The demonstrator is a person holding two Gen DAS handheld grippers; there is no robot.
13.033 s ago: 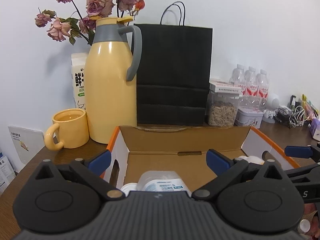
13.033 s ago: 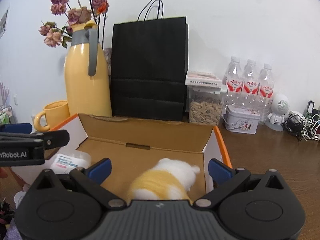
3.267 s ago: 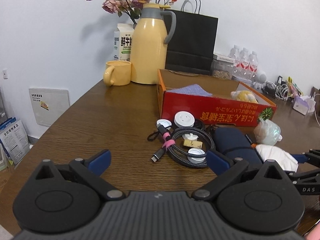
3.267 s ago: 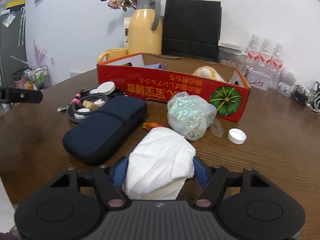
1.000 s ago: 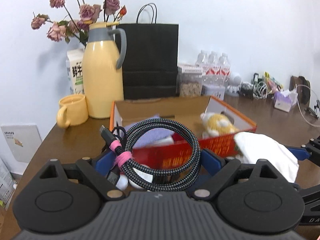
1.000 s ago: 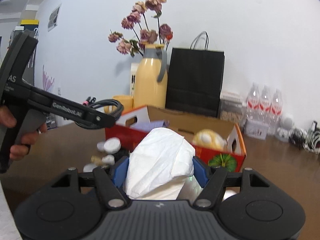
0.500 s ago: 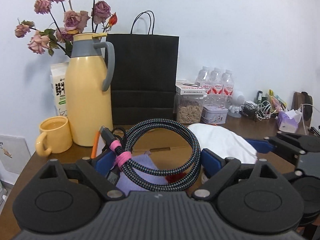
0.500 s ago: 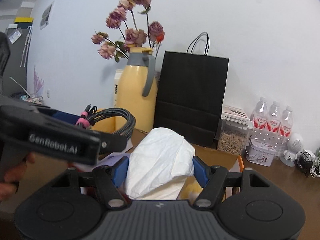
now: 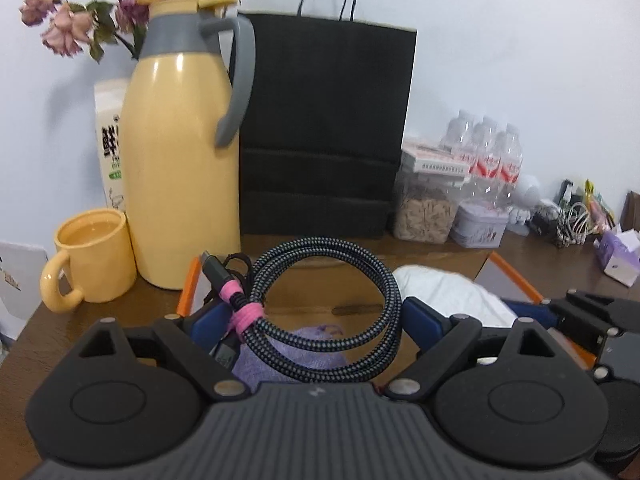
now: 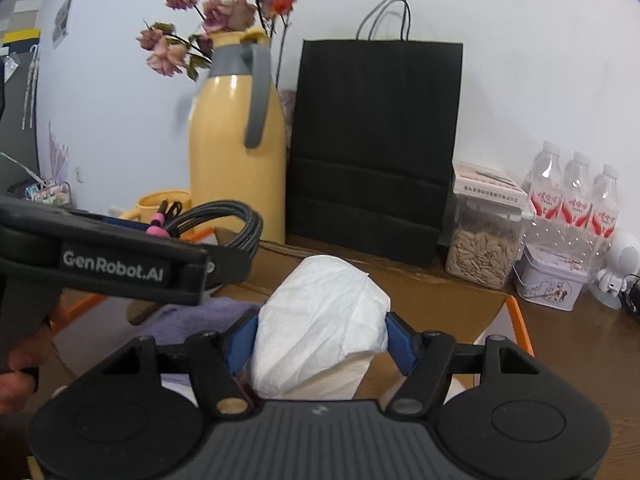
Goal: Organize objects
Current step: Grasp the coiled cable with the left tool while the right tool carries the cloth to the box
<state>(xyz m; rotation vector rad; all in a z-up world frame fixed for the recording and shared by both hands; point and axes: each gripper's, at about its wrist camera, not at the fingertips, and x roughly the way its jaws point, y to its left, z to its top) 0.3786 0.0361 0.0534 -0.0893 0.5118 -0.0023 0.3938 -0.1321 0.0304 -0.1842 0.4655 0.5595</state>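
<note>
My left gripper [image 9: 312, 316] is shut on a coiled black-and-grey braided cable [image 9: 320, 245] bound with a pink tie. It hangs over the left part of the orange-rimmed cardboard box [image 9: 516, 276], above a purple cloth [image 9: 288, 356] lying inside. My right gripper [image 10: 320, 332] is shut on a crumpled white bundle [image 10: 324, 304] and hovers over the same box [image 10: 520, 320]. In the right wrist view the left gripper [image 10: 120, 256] and its cable [image 10: 224, 210] cross the left side, with a hand on its grip. The box floor is mostly hidden.
Behind the box stand a yellow thermos jug [image 9: 180, 168], a yellow mug [image 9: 92, 256], a milk carton [image 9: 108, 140] and a black paper bag [image 9: 324, 128]. A seed jar [image 9: 424, 212], a tin [image 9: 480, 228] and water bottles [image 9: 488, 160] sit back right.
Both grippers have carried their loads forward over the box. The jug and bag loom larger, and the box's red front has dropped out of view.
</note>
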